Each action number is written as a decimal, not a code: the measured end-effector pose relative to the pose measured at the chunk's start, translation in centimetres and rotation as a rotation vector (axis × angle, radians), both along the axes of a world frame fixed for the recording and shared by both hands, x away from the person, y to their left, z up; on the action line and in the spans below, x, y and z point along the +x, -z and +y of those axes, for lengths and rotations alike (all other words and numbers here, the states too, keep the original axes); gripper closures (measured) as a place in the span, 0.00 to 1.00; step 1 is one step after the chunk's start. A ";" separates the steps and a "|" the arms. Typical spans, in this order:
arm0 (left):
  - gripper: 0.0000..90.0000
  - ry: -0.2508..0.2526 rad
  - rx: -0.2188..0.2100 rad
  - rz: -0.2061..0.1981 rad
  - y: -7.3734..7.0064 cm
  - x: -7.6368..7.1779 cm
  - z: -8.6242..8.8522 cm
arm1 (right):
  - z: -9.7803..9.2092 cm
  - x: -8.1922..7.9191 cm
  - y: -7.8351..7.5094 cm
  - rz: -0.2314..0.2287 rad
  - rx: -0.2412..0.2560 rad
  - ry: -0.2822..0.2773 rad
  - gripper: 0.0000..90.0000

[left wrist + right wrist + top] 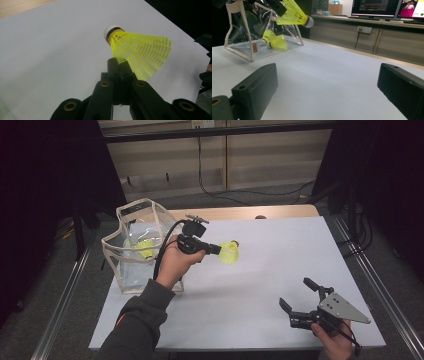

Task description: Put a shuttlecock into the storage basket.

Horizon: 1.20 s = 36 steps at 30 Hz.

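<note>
High view: the left tongs (216,249) are clenched on a yellow shuttlecock (230,252), gripping its skirt and holding it in the air just to the right of the clear bag (131,251), which stands open on the left part of the white worktop (280,270). At least one more yellow shuttlecock (145,248) already lies inside the bag. The right tongs (298,296) rest well away from the bag, near the worktop's front right corner, released and holding nothing. By the look of it, the job of filling the bag is partly done: some shuttlecocks are in, and the one in the air has yet to go over the rim.

Left gripper view: the jaws meet on the lower edge of the shuttlecock (140,53) skirt, its white cork tip pointing up and away from the tongs, with bare worktop (50,50) beneath.

Right gripper view: the two jaws stand wide apart with only worktop (324,82) between them. Beyond, the bag (249,32) leans with two shuttlecocks (274,40) lying on its floor, and the held shuttlecock (293,15) hangs above the bag's near upper edge, cork pointing away from the bag. What looks left is to carry it over the opening and let go.
</note>
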<state>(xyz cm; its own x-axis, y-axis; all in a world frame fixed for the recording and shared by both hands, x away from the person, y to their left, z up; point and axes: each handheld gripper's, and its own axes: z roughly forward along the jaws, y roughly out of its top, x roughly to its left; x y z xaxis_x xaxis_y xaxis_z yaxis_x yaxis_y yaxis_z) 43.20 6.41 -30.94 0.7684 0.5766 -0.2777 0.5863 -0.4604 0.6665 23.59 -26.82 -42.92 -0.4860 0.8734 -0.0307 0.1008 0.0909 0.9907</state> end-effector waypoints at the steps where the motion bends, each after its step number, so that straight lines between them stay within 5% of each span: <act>1: 1.00 -0.003 -0.001 0.002 0.0 0.0 0.0 | 0.0 0.0 0.0 -0.001 0.000 0.000 0.03; 36: 1.00 -0.038 0.012 -0.004 -2.4 0.2 2.6 | -0.1 0.3 0.4 0.019 0.005 0.006 0.03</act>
